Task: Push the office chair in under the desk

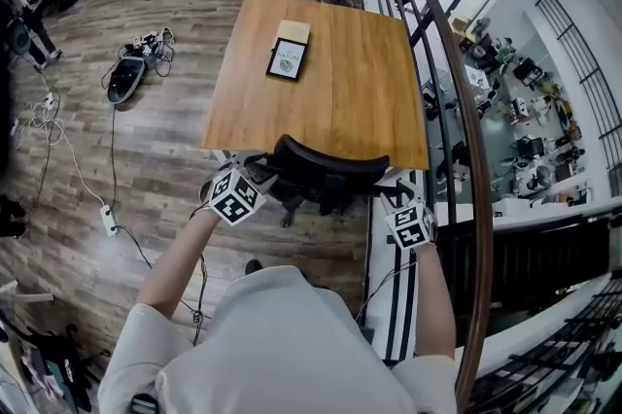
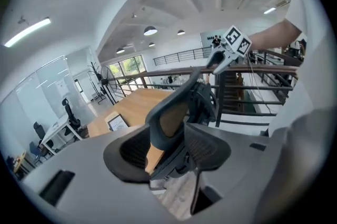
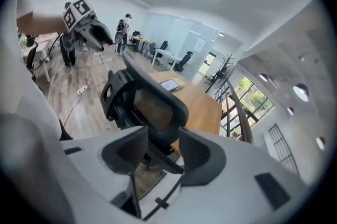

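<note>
The black office chair (image 1: 326, 171) stands at the near edge of the wooden desk (image 1: 330, 106), its backrest towards me. My left gripper (image 1: 262, 171) is at the backrest's left end and my right gripper (image 1: 389, 184) at its right end. In the left gripper view the backrest rim (image 2: 174, 112) runs between the open jaws of the left gripper (image 2: 168, 152), with a sliver of desk showing beside one pad. In the right gripper view the right gripper (image 3: 163, 153) stands open around the backrest rim (image 3: 152, 104). I cannot see either pair of pads pressing on it.
On the desk lie a framed tablet (image 1: 288, 59) and a tan notebook (image 1: 293, 31). A dark railing (image 1: 457, 82) runs close along the desk's right side. Cables and a bag (image 1: 136, 62) lie on the wooden floor to the left, with a power strip (image 1: 109, 221) nearer.
</note>
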Available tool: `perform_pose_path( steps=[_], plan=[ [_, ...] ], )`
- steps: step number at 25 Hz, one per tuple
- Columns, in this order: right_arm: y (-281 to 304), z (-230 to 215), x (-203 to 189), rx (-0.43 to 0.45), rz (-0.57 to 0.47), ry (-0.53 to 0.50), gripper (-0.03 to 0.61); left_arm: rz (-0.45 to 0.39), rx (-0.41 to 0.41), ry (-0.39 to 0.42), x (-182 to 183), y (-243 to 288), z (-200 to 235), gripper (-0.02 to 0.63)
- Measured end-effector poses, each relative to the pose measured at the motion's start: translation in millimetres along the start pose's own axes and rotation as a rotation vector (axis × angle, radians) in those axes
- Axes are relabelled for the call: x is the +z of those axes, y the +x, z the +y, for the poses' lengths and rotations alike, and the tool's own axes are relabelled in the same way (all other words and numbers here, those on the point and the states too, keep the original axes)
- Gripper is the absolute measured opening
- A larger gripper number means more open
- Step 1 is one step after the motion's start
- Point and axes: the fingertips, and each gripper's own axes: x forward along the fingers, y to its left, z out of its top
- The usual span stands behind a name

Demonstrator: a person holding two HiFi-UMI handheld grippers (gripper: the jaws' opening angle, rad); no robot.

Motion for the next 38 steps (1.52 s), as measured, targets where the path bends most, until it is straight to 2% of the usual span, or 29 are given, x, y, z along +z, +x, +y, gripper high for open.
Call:
perform_pose_path(
  steps=[3, 5, 9, 15, 20, 25, 29, 38],
  plan=[
    [-17, 2, 21, 0.011, -0.120, 0.155, 0.176, -0.100, 0.026, -0.073, 23, -17, 3, 0.169],
    [-29, 4, 35, 0.013, -0.189, 0.221, 0.169, -0.162, 0.050, -0.131, 36, -26, 6, 0.161],
    [-46, 7, 54, -0.020, -0.286, 0.291, 0.124, -0.242, 0.099, -0.220, 52, -38, 9, 0.130],
    [-71, 8, 68, -0.074, -0.386, 0.363, 0.043, -0.300, 0.130, -0.297, 58, -50, 8, 0.064],
    [-87, 10, 74, -0.076, -0.444, 0.388, 0.005, -0.331, 0.140, -0.335, 63, -58, 6, 0.023],
    [-99, 6, 82, -0.089, -0.479, 0.382, 0.003, -0.364, 0.158, -0.354, 69, -67, 8, -0.003],
    [-108, 3, 86, -0.095, -0.512, 0.388, 0.003, -0.393, 0.160, -0.362, 73, -71, 6, -0.006],
    [-113, 1, 85, -0.104, -0.522, 0.407, 0.002, -0.397, 0.158, -0.376, 73, -75, 6, -0.006]
  ],
)
